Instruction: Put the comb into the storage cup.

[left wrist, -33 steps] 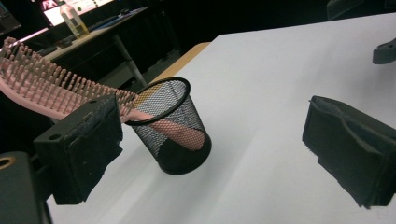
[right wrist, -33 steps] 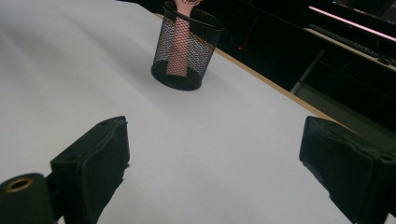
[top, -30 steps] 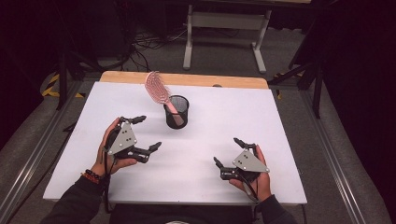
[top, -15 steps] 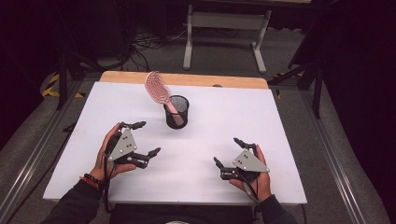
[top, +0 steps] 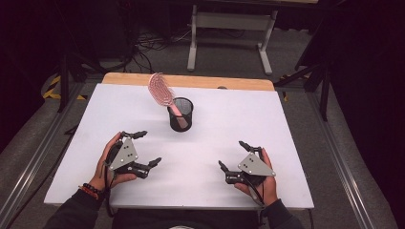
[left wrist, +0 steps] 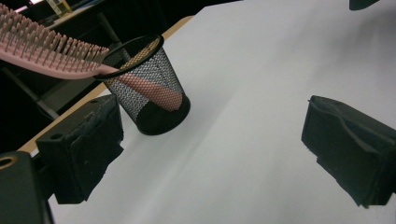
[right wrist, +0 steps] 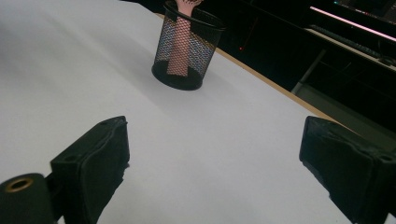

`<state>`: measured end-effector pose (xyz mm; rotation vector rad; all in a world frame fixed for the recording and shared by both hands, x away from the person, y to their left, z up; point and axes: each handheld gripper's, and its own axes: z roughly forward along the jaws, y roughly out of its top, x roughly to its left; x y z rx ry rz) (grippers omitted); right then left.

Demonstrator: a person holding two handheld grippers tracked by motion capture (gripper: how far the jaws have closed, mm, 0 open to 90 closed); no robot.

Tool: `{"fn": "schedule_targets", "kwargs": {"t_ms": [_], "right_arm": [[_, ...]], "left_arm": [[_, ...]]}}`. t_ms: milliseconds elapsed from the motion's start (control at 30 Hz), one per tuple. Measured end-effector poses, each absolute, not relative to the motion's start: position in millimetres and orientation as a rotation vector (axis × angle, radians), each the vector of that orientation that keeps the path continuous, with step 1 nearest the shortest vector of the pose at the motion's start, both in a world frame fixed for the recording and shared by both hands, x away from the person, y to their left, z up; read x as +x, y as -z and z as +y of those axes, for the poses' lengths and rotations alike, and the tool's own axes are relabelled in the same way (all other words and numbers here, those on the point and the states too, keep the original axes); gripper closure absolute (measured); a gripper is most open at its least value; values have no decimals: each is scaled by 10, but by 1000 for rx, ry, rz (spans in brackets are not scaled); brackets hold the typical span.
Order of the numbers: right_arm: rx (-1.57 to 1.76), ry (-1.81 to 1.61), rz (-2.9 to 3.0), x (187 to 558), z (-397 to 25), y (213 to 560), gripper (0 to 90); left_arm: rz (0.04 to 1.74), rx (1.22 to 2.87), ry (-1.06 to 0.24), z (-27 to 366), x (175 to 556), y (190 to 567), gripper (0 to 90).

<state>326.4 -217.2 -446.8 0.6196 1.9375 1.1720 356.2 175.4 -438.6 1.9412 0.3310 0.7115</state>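
Note:
A black mesh cup (top: 181, 114) stands upright on the white table (top: 296, 124), behind its middle. In it leans a pink hairbrush (top: 159, 88), handle down and bristled head tilted up to the left over the rim. My left gripper (top: 149, 148) rests low at the near left, open and empty, pointing toward the cup. My right gripper (top: 231, 153) sits at the near right, also open with nothing between its jaws. In the left gripper view the cup (left wrist: 149, 88) and brush (left wrist: 46, 58) lie ahead at upper left. The right gripper view has the cup (right wrist: 187, 51) well ahead.
A wooden strip (top: 191, 80) runs along the table's far edge. Beyond it on the floor stand a grey metal frame (top: 229, 28) and loose cables (top: 148, 45). Dark stands flank the table at both sides.
My left gripper has slid a little toward the near edge of the table. The right gripper, cup and brush have stayed put.

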Motion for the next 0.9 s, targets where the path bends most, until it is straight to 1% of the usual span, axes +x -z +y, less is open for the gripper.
{"fn": "schedule_targets", "kwargs": {"t_ms": [400, 900], "right_arm": [[618, -1172, 1939, 3262, -2172, 4468, 92], [619, -1170, 1943, 3252, -2177, 4479, 91]], "left_arm": [[367, 1951, -697, 1861, 3491, 4504, 60], [414, 1954, -700, 2089, 3463, 4577, 56]]}}
